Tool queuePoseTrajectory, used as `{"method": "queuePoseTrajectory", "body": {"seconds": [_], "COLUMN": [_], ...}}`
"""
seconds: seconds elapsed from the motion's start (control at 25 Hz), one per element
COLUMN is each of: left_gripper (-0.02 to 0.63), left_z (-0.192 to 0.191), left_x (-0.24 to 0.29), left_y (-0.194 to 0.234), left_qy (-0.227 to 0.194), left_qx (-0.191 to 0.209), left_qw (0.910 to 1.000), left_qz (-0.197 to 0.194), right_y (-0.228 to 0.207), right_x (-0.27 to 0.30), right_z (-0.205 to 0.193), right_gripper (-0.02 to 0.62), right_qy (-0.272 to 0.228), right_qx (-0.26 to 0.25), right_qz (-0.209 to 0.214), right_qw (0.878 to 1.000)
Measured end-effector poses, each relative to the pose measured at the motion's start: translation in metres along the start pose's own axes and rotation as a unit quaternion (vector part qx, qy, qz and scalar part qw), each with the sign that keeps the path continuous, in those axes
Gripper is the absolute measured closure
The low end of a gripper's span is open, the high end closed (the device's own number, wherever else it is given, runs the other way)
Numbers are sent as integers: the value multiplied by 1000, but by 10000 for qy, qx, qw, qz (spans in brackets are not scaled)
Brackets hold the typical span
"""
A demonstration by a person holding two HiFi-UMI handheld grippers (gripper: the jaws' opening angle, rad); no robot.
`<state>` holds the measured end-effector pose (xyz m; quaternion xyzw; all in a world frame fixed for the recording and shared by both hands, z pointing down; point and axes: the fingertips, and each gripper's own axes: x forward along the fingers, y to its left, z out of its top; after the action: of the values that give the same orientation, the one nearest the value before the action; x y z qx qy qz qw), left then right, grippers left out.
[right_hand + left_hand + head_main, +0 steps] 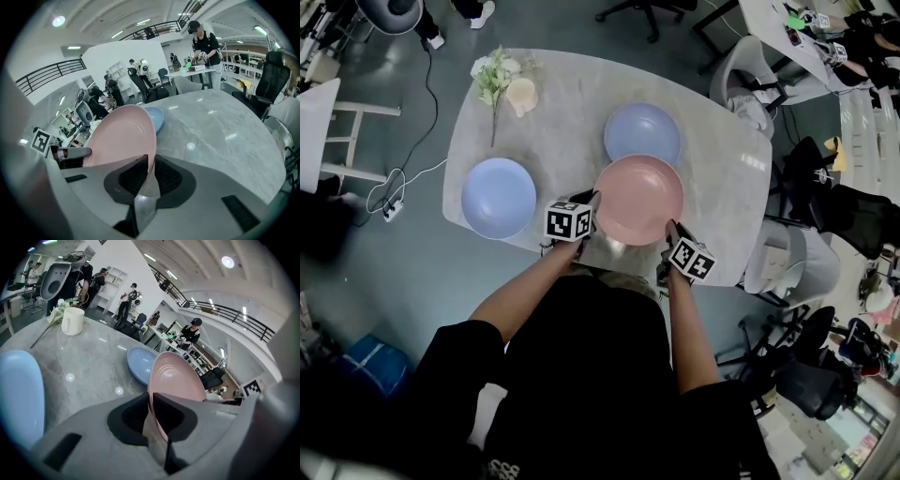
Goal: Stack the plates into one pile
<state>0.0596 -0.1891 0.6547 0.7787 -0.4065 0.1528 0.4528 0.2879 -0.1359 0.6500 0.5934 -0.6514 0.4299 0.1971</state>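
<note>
Seen from above, a person stands at a grey marble table [722, 178] with a gripper in each hand. Both grippers pinch the near rim of a pink plate [639, 199]. The left gripper [592, 202] holds the plate's left side and the right gripper [671, 231] its right side. In each gripper view the jaws are nearly together, with the thin rim clamped between the pads. The plate appears to be lifted off the table and tilts up and away from the jaws.

In the head view the pink plate's far edge overlaps the near edge of a blue plate [642, 129]. A second blue plate [498, 197] lies well apart to the left.

The left gripper view shows that second plate at its left edge, along with a cream mug [72, 320] and white flowers [58, 310] (the right gripper view shows none of these). The right gripper view instead shows the left gripper across the plate.

The only print is the black-and-white square patterns on the marker cubes [569, 221].
</note>
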Motion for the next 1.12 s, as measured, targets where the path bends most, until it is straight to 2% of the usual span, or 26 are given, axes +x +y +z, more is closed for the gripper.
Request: {"method": "queuePoseTrajectory", "body": {"seconds": [0.2, 0.44, 0.64, 0.92, 1.04, 1.12], "left_gripper": [560, 560, 560, 554, 554, 549], "left_z": [23, 61, 83, 97, 99, 101], "left_x": [16, 51, 80, 115, 126, 132], "left_y": [5, 21, 34, 52, 60, 62], "left_qy": [26, 82, 184, 490, 543, 512], "left_qx": [-92, 53, 16, 299, 280, 247], "left_qw": [9999, 9997, 9993, 9969, 9958, 9963], "left_qz": [85, 229, 334, 546, 686, 644], "right_y": [-4, -8, -15, -24, -27, -29], "right_x": [23, 66, 98, 135, 149, 155], "right_z": [29, 60, 82, 104, 109, 111], "right_gripper": [548, 548, 548, 548, 548, 548], "right_qy": [40, 122, 198, 331, 380, 412], "right_qx": [-35, -10, 12, -13, 48, 111], "right_qz": [77, 143, 226, 187, 141, 125], "right_qw": [10000, 9998, 9995, 9993, 9992, 9990]}}
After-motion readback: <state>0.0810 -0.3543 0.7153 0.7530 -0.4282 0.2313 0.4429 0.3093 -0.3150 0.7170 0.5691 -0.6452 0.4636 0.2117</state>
